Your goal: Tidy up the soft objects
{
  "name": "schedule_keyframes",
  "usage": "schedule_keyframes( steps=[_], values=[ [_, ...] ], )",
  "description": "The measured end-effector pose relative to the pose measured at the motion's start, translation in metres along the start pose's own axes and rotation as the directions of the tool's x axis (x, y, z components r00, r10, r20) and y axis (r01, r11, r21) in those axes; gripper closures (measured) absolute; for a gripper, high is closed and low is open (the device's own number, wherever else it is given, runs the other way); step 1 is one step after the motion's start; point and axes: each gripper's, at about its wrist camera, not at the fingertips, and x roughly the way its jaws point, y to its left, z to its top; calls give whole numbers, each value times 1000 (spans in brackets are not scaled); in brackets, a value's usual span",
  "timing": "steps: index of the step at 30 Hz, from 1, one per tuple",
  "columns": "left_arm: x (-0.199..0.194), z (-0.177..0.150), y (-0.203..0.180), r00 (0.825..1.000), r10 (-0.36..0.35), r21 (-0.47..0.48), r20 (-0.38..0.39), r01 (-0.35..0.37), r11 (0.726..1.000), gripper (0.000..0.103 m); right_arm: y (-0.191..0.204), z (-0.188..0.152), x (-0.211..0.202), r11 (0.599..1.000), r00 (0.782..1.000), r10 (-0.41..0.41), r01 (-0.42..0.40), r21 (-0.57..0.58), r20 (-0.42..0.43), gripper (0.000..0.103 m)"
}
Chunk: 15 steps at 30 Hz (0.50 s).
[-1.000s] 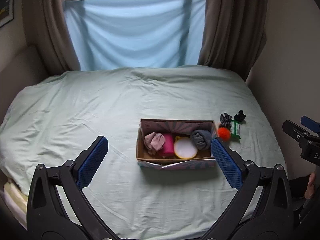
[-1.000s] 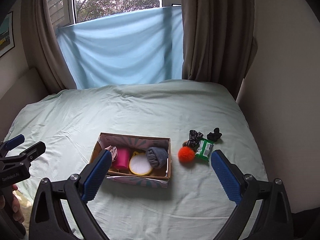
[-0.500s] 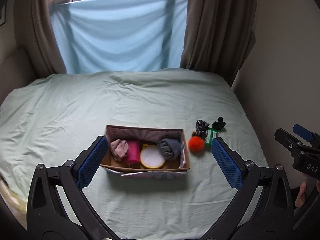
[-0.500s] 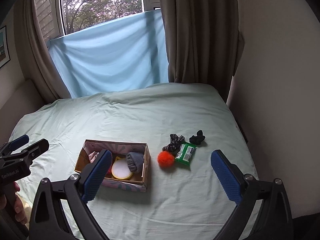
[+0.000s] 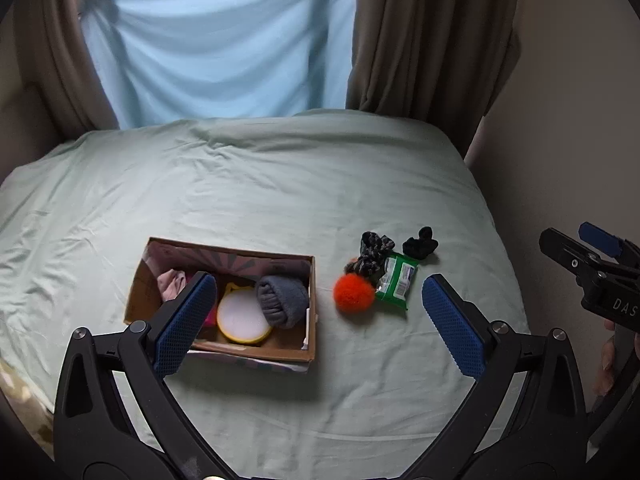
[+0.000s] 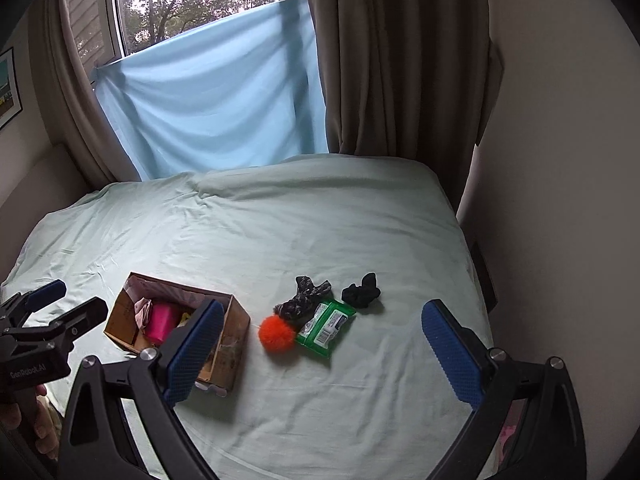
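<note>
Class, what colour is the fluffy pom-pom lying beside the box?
Bright orange pom-pom, clearest in the left wrist view.

White letters "DAS" are showing on the black body of the right gripper (image 5: 600, 240), cut off at the frame edge. "GenRobot.AI" is reading in pale print on the left gripper (image 6: 52, 304) body. Print on the green packet (image 6: 326, 326) is staying too small to read.

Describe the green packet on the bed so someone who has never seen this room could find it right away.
On the pale green bed, look right of the open cardboard box to a small cluster of loose items. The green packet lies flat among them, beside the orange pom-pom; it is the only glossy, printed wrapper.
</note>
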Motion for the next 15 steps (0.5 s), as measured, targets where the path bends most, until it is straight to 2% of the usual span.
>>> schedule_keyframes(
  steps=[6,15],
  values=[
    [66,9,-37,998,31,60,-49,-28,998,0,-33,3,56,1000,1000,5,-4,21,-31,4],
    [180,13,-79,990,2,130,-143,16,991,0,-73,-1,135,998,998,-6,9,54,-65,4]
  ],
)
